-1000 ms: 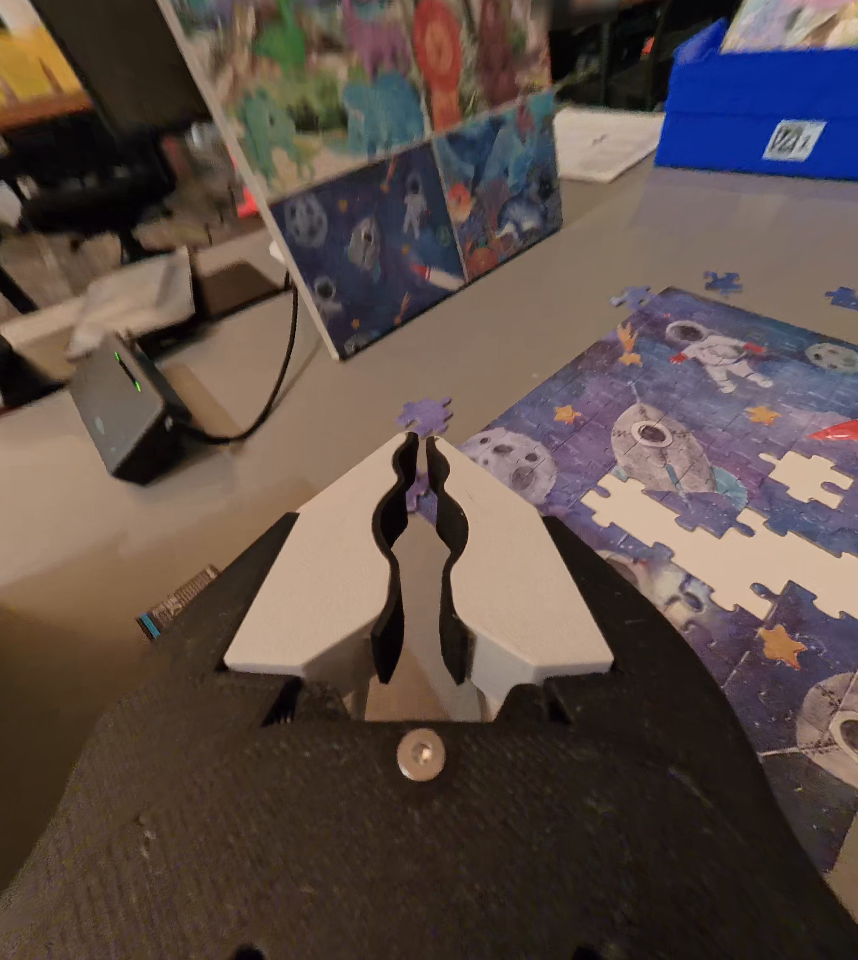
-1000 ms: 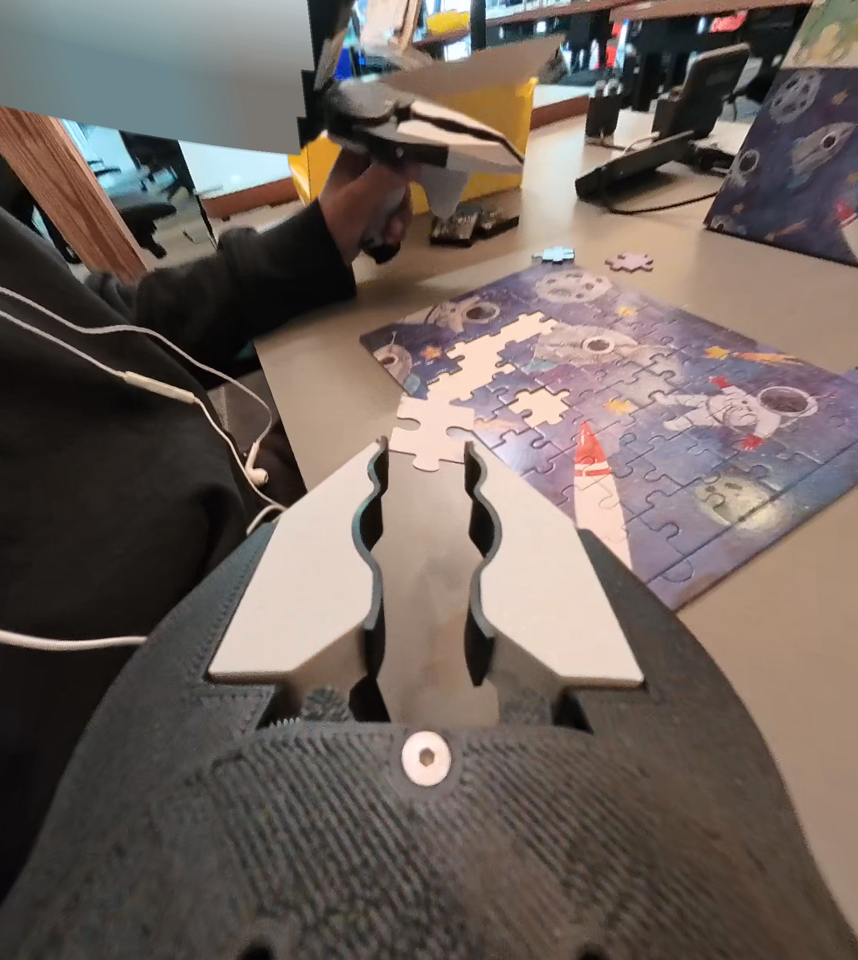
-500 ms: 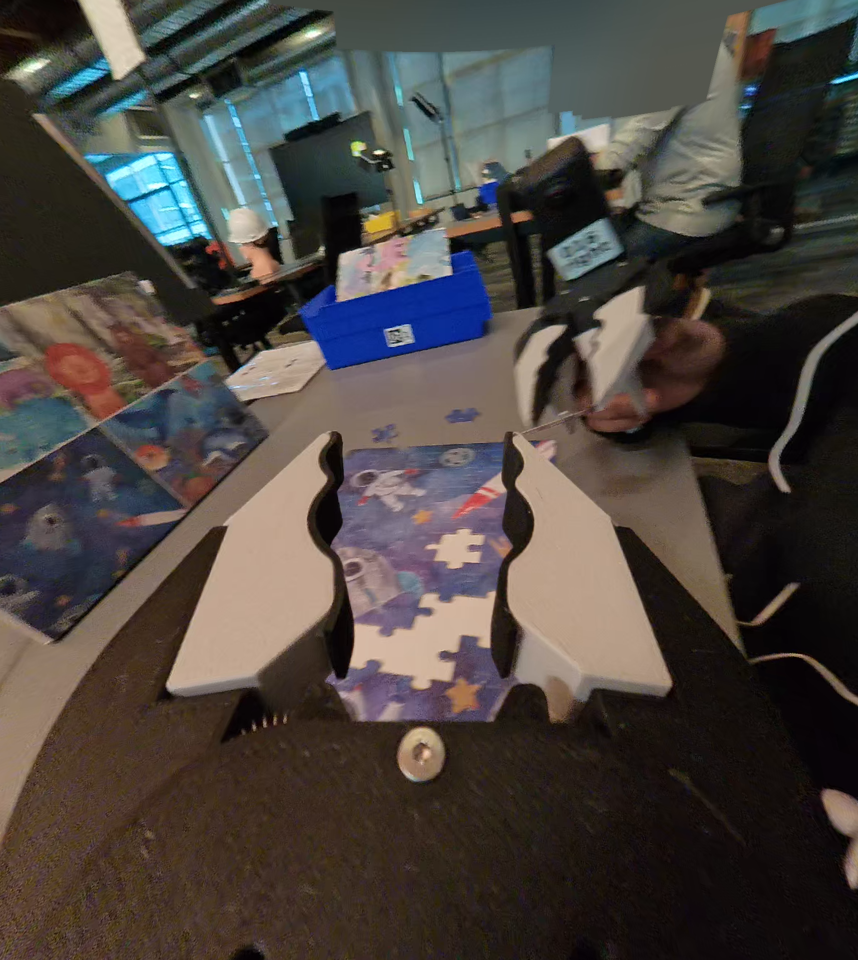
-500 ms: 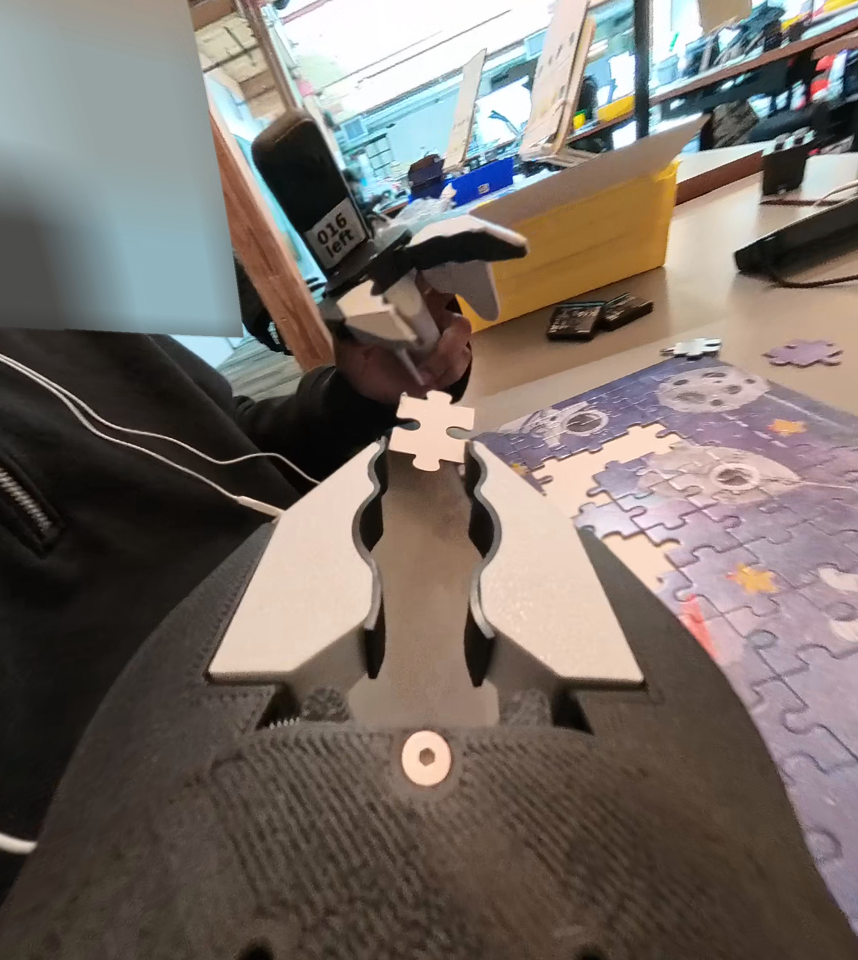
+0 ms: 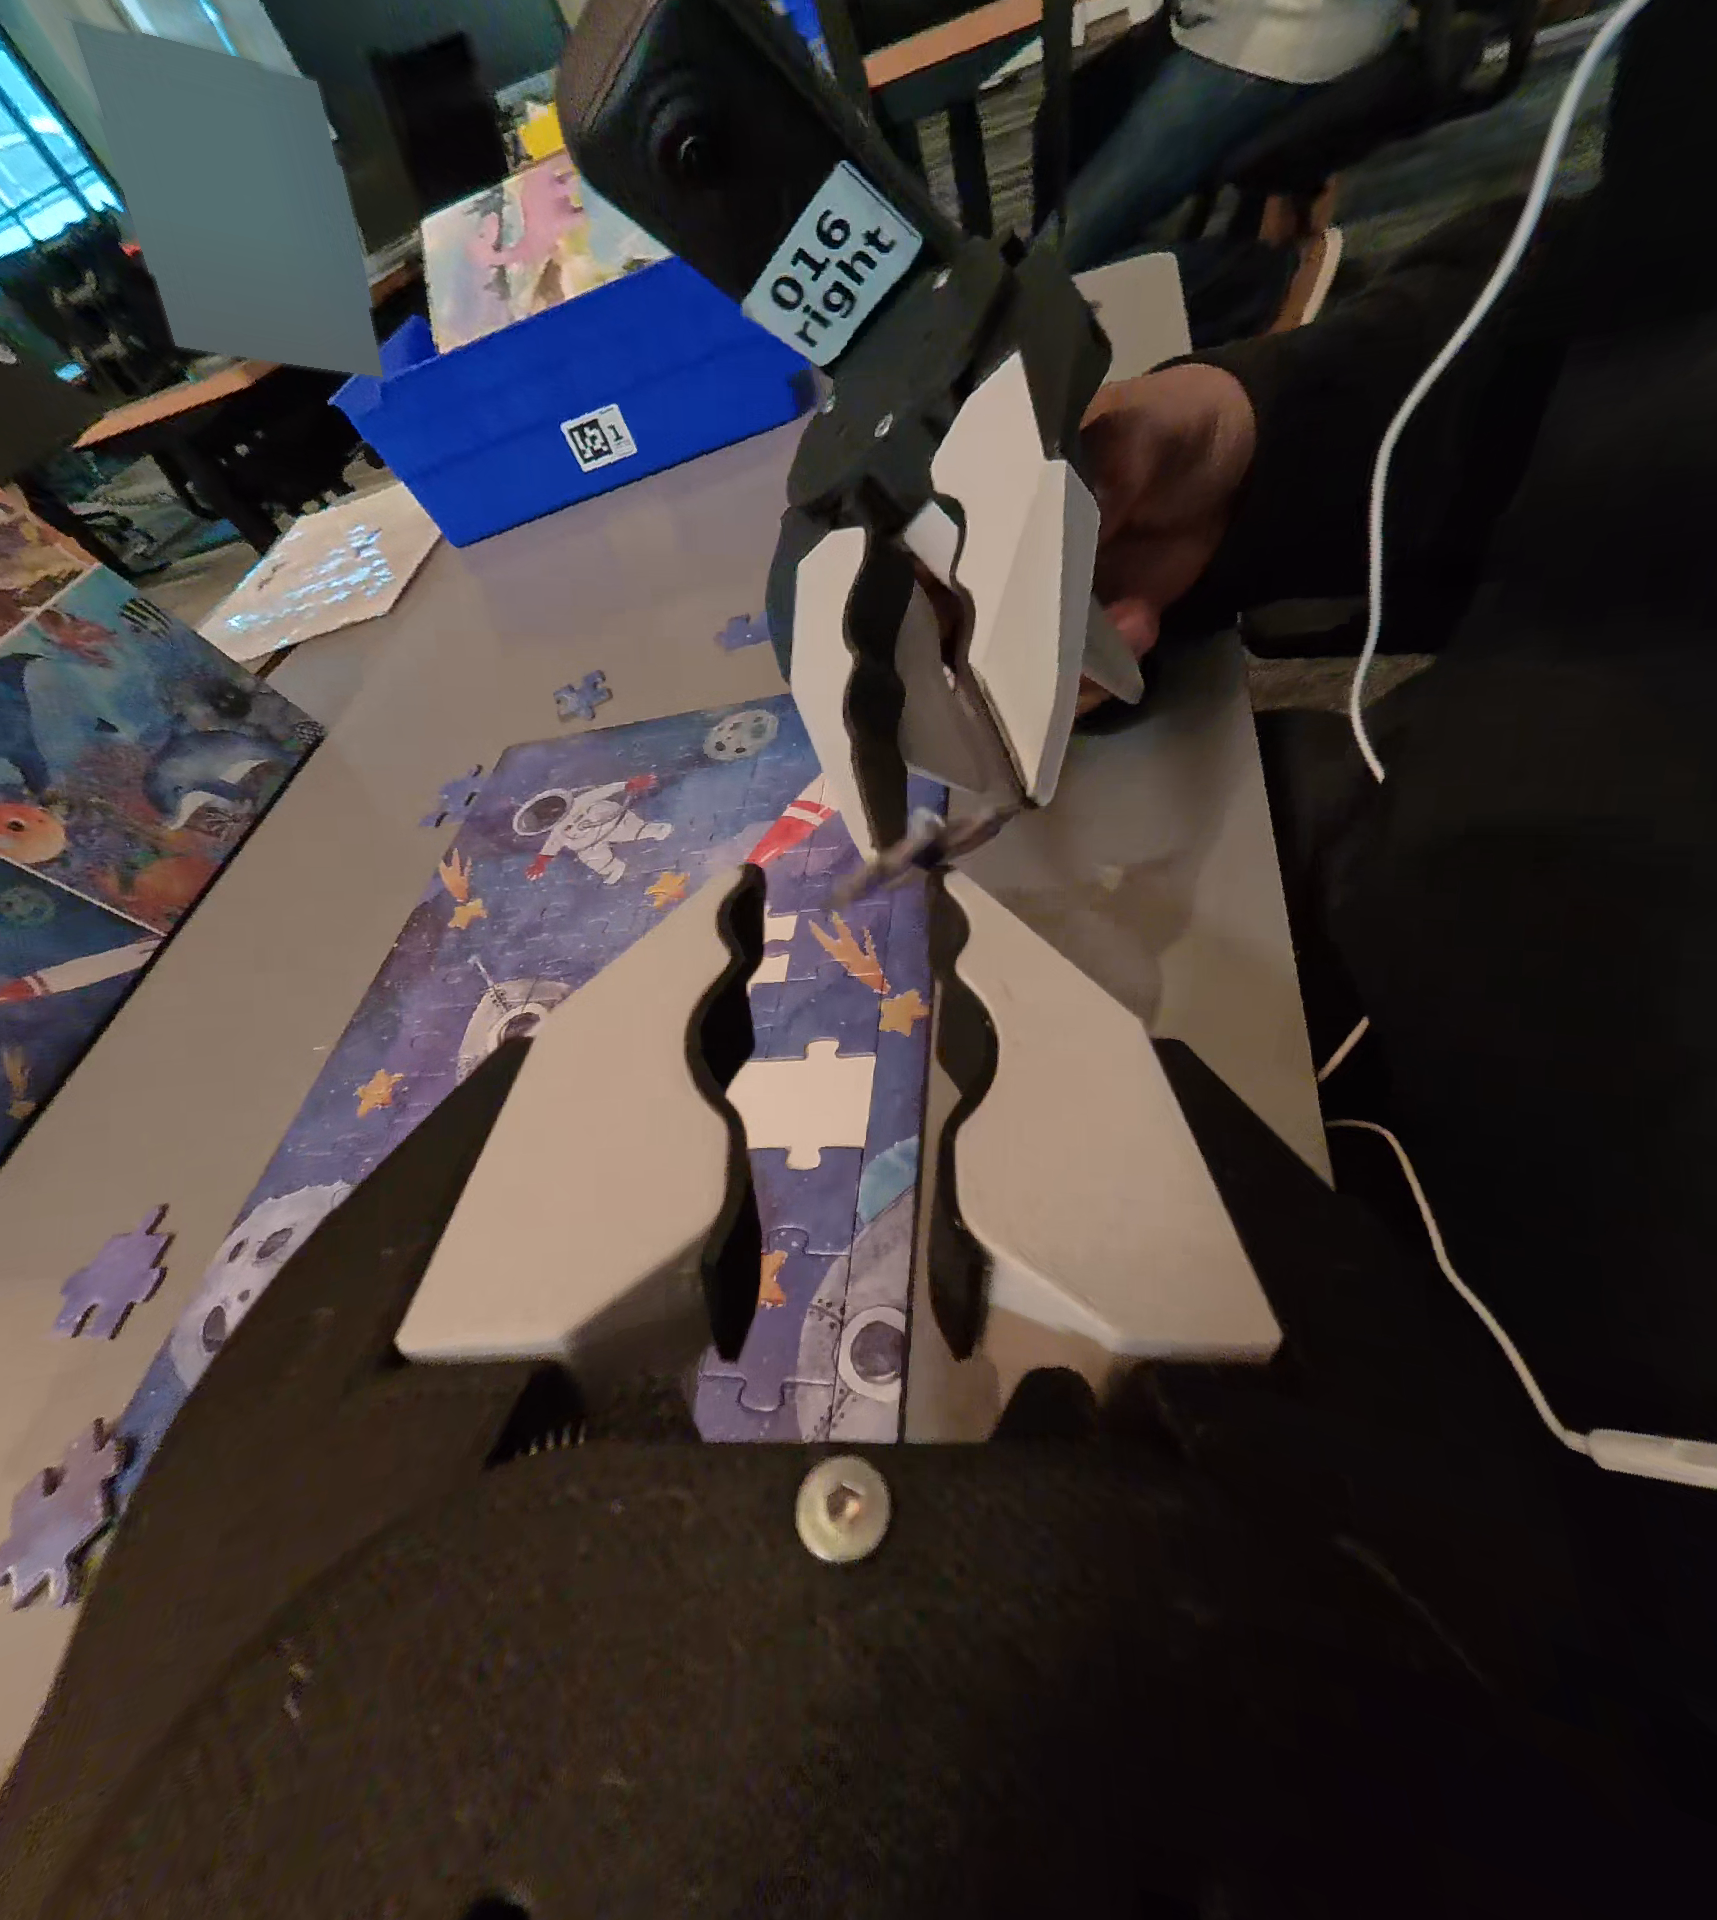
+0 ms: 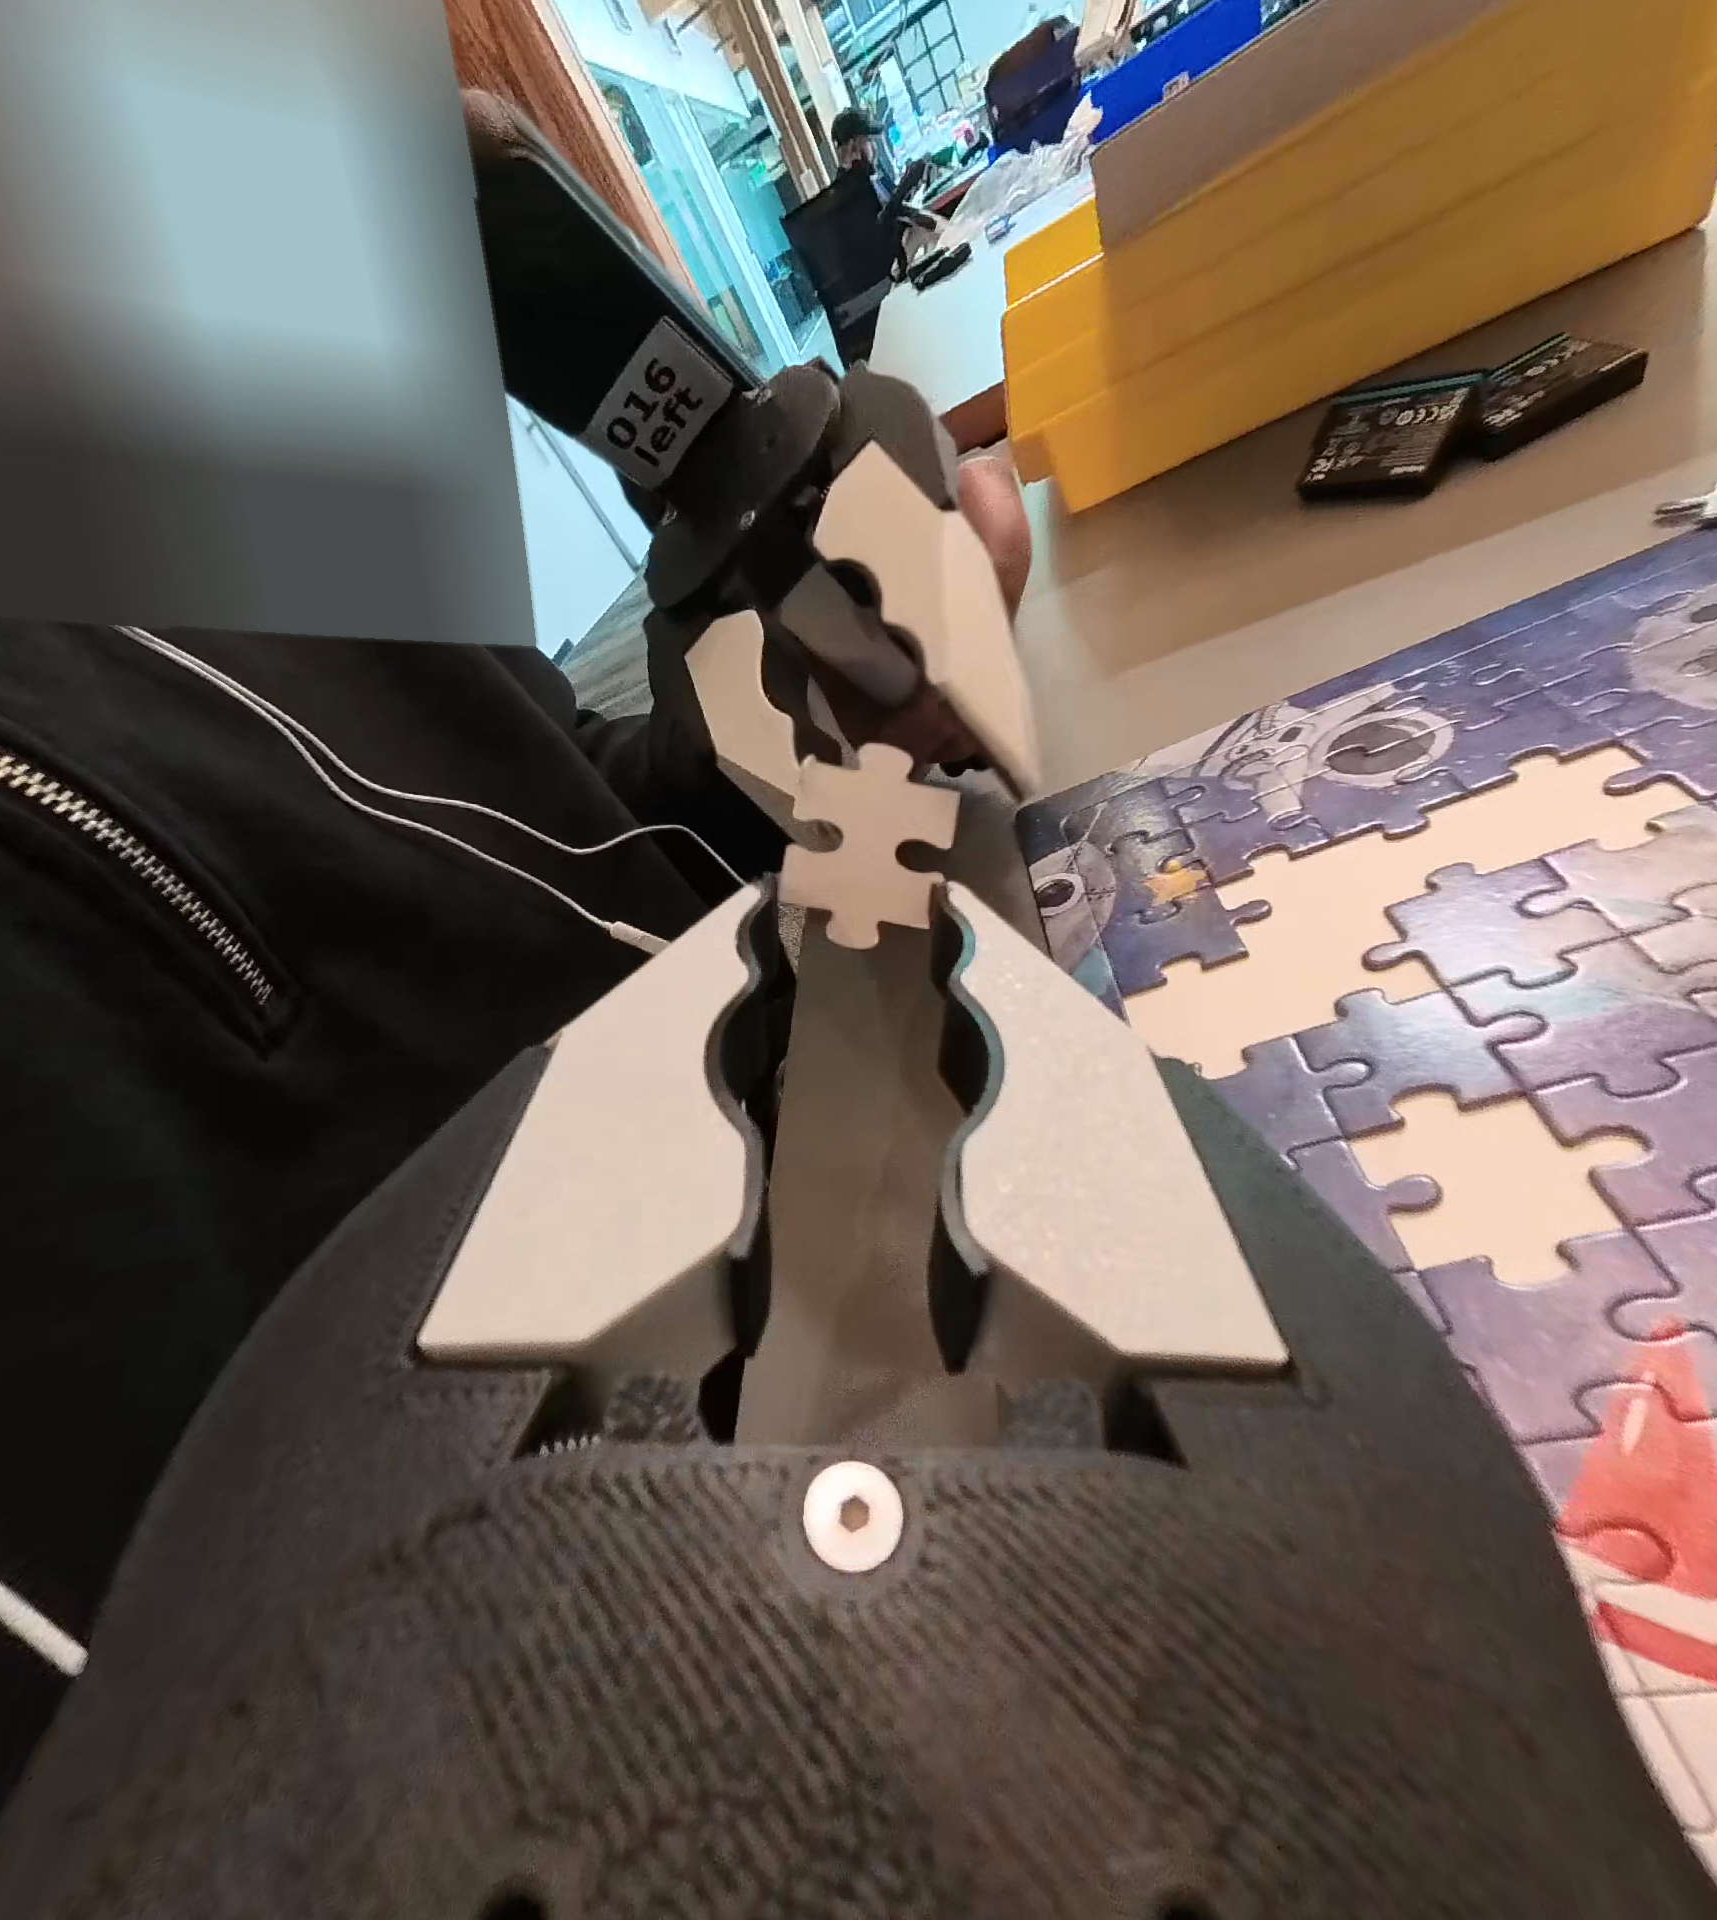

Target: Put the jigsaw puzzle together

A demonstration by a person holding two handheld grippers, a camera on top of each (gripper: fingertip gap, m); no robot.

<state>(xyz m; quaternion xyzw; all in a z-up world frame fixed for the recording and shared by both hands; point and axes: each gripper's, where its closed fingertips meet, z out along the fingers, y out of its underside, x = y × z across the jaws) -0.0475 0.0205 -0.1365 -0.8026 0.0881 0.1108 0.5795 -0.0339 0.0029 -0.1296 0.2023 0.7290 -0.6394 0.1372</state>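
Note:
The space-themed jigsaw puzzle [image 5: 605, 831] lies on the grey table, with white gaps [image 6: 1456, 1226] where pieces are absent. My right gripper [image 6: 852, 899] is shut on a puzzle piece [image 6: 869, 847], white back towards its camera, and holds it in the air above the puzzle's near edge. In the left wrist view the right gripper [image 5: 947, 821] points down with the piece [image 5: 901, 854] edge-on at its tips. My left gripper [image 5: 843, 883] is open, and its tips sit on either side of that piece. It also shows in the right wrist view [image 6: 901, 800], tip to tip with the right one.
Loose purple pieces [image 5: 111, 1273] lie left of and beyond the puzzle. A blue bin [image 5: 542, 405] stands at the far end, and a picture board [image 5: 54, 779] leans at the left. A yellow bin [image 6: 1353, 208] and black packs [image 6: 1456, 426] sit beyond. A person's black jacket is close by. Both grippers' tips are close together, under 4 cm apart.
My left gripper opened and swung from the table's left side over to the right gripper. My right gripper lifted the piece off the table towards it. The two now meet tip to tip.

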